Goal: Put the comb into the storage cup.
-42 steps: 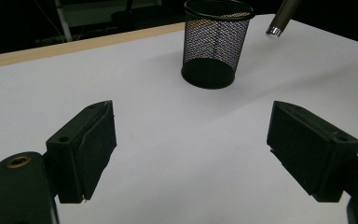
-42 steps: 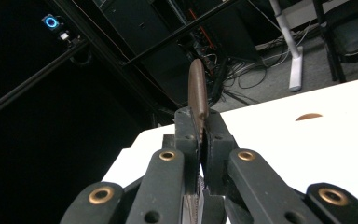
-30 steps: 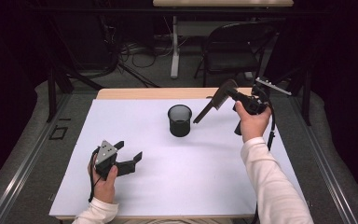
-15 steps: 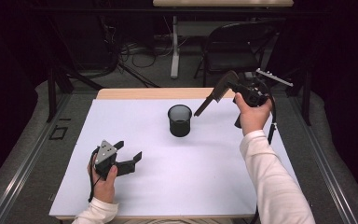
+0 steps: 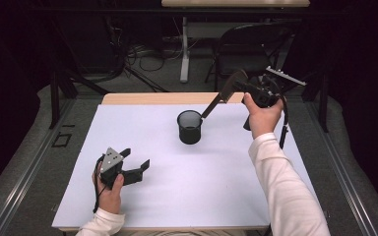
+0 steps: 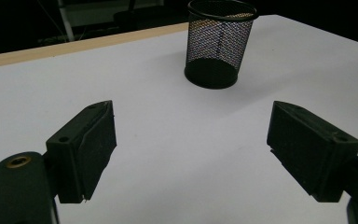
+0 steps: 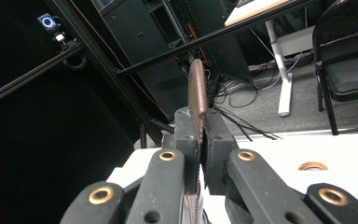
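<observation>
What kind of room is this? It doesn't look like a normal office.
Probably a lab or recording workspace. A white-topped table stands inside dark framing, loose cables lie on the floor behind it, and a small camera-like device is mounted on the frame.

Both sleeves are white and long. Each hand-held gripper is matte black: the left hand-held gripper carries a grey three-cornered plate, the right hand-held gripper shows brass-ringed pivot holes and a trailing black cable.

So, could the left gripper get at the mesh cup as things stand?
Probably yes: the left gripper is open and empty, with bare white tabletop between it and the mesh cup, which stands upright.
</observation>
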{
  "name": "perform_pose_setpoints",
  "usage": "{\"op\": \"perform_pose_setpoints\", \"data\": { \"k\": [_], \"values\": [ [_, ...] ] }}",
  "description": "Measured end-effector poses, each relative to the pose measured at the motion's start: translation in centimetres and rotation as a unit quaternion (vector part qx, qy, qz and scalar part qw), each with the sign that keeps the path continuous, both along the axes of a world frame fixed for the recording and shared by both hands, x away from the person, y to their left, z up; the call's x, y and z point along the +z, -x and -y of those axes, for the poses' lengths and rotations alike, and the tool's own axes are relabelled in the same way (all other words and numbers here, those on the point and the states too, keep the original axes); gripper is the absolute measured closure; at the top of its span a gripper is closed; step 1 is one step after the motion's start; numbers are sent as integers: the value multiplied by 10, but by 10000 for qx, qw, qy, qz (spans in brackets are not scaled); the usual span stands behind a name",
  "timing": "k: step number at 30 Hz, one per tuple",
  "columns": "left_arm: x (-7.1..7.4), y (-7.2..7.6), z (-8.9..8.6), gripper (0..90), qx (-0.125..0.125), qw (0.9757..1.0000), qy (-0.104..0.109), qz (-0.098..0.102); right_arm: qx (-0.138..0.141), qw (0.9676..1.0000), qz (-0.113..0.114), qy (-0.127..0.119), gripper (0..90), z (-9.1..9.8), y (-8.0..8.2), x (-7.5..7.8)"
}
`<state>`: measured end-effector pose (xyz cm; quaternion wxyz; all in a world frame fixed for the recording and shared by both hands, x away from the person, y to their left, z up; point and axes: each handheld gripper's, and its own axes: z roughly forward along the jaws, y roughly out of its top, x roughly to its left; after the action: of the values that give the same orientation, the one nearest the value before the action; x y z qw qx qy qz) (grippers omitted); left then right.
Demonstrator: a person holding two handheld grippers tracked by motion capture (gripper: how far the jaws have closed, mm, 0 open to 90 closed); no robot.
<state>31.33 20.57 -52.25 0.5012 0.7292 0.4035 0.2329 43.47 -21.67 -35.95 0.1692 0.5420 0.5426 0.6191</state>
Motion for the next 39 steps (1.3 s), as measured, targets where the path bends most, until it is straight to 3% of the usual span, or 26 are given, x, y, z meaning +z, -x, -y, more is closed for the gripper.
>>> {"op": "perform_pose_setpoints", "data": {
  "k": [19, 39],
  "values": [
    [0, 0, -1, 156, 25, 10000, 1, 11, 155, 9998, -47, 64, 871, -32, -10, 0],
    [0, -1, -1, 156, 22, 10000, 0, 22, 73, 9995, -261, 152, 871, -52, -25, -17]
  ]
}}
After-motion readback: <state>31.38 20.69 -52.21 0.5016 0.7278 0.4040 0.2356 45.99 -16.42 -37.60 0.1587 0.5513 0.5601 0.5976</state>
